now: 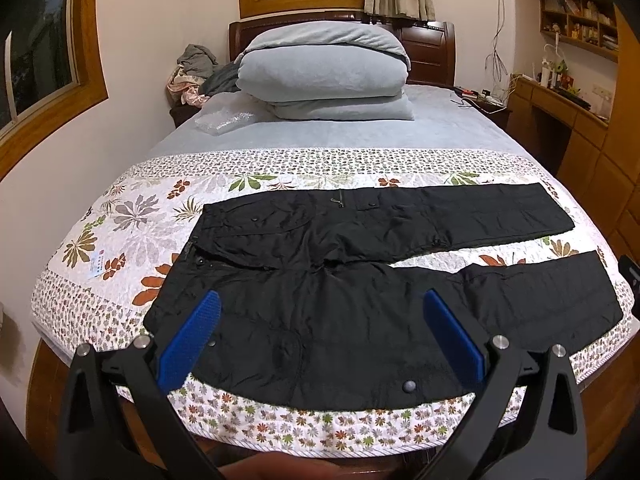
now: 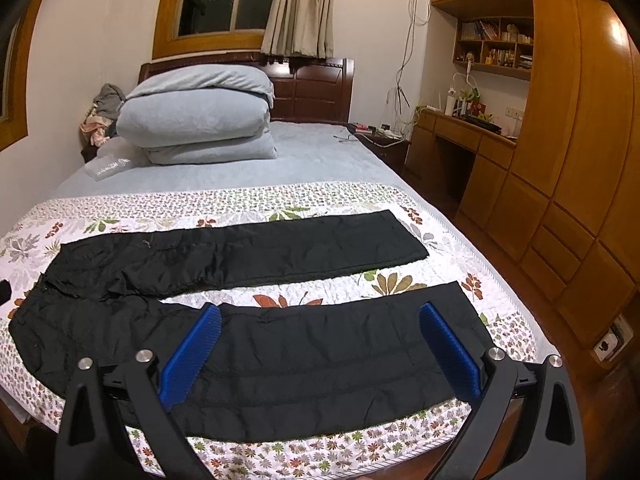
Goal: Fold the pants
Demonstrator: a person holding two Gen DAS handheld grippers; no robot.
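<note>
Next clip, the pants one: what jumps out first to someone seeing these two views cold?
The black pants dominate, spread flat across the near end of the bed on a floral quilt, legs apart and pointing right, nothing folded yet. Both claws are open above the near leg: the left claw near the waist, the right claw over the lower leg. Behind, a folded pale-blue duvet is stacked by the headboard.

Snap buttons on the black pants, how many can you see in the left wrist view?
5 on the pants: near hem edge, beside the left gripper's finger, waistband, far pocket flap, far tab. Others may be hidden.
</note>
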